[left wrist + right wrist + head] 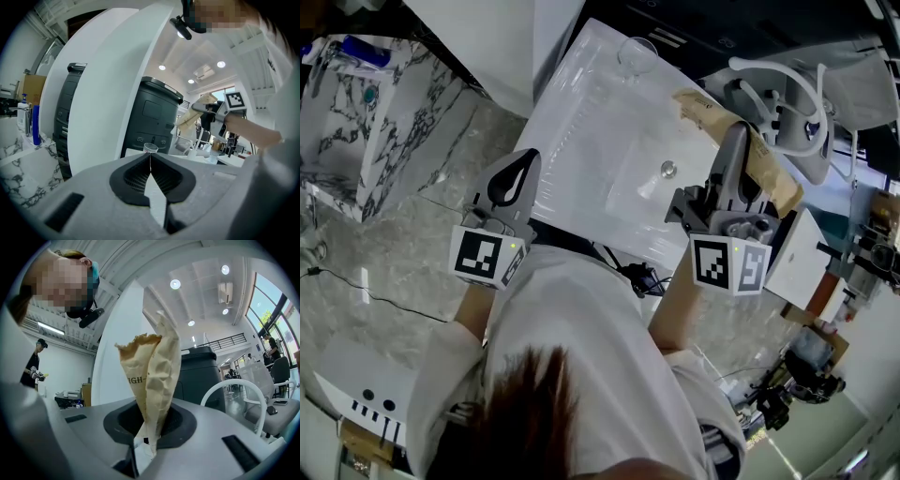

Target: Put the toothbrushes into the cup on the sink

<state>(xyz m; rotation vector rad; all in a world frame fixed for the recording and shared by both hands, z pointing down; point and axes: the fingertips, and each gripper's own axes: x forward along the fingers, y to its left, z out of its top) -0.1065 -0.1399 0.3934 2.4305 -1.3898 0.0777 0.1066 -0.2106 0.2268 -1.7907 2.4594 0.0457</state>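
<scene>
pinching brown paper bag point(152, 371) in right claw point(147, 430) | left claw point(151, 171) closed, empty | risk: thin paper could tear or slip short of the cup point(636, 52)

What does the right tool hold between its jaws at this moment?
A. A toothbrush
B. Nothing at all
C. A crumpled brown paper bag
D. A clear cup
C: in the right gripper view, the right tool is shut on a crumpled brown paper bag, which sticks up from between its jaws.
</scene>
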